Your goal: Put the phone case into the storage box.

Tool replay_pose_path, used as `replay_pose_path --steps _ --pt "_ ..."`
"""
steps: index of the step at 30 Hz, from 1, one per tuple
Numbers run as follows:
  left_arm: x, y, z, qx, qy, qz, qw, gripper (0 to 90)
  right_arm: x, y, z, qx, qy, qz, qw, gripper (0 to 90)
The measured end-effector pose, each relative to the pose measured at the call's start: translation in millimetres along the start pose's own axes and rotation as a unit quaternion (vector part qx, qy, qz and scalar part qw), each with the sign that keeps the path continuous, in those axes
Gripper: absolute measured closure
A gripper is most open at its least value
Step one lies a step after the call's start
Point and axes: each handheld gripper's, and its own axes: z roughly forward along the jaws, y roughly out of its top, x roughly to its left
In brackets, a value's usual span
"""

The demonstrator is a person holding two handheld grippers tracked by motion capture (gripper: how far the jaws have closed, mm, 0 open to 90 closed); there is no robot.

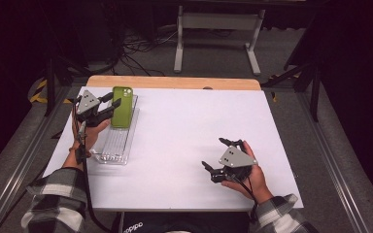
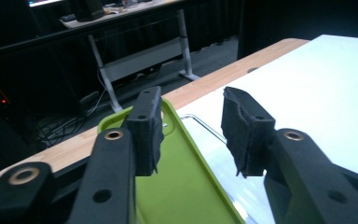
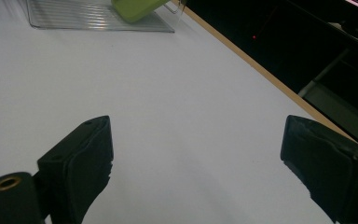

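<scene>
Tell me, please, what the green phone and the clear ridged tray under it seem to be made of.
The green rounded-corner phone looks like it has a matte plastic or silicone shell: flat, even colour, soft gloss. The clear ridged rectangular tray seems to be transparent hard plastic, acrylic perhaps: the white table shows through it and its ridges catch light.

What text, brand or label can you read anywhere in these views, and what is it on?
"adidas", white on the dark garment at the table's near edge, cut off by the frame so the reading is uncertain.
Green phone in the clear tray: no readable text.
Left tongs and right tongs: no markings legible.
</scene>
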Motion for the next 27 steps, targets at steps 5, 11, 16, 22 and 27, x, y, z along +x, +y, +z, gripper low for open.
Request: replay_pose_path --steps 5,11,16,22,27 --pt "0.7 -0.2 -5.9 -0.004 0.002 -0.003 1.0 51.3 1.3 -0.3 0.0 0.001 0.003 -0.001 1.0 10.3" --pt "0.3 1.2 -13.9 -0.019 -0.004 -0.011 0.9998 48.0 4.2 0.0 0.6 0.002 0.007 -0.005 1.0 10.3" --pt "-2.8 2.2 -16.9 -0.02 0.004 -0.008 0.9998 41.7 5.5 -0.1 1.2 0.001 0.01 -0.005 0.9999 10.2" --pt "-7.2 3.4 -20.7 -0.027 0.004 -0.01 0.9996 34.3 6.4 1.2 -0.5 -0.009 0.01 -0.005 0.9999 10.3" --pt "-9.2 2.9 -23.9 -0.031 -0.004 -0.019 0.9993 25.9 7.1 1.5 -0.6 -0.009 0.011 -0.006 0.9999 10.2"
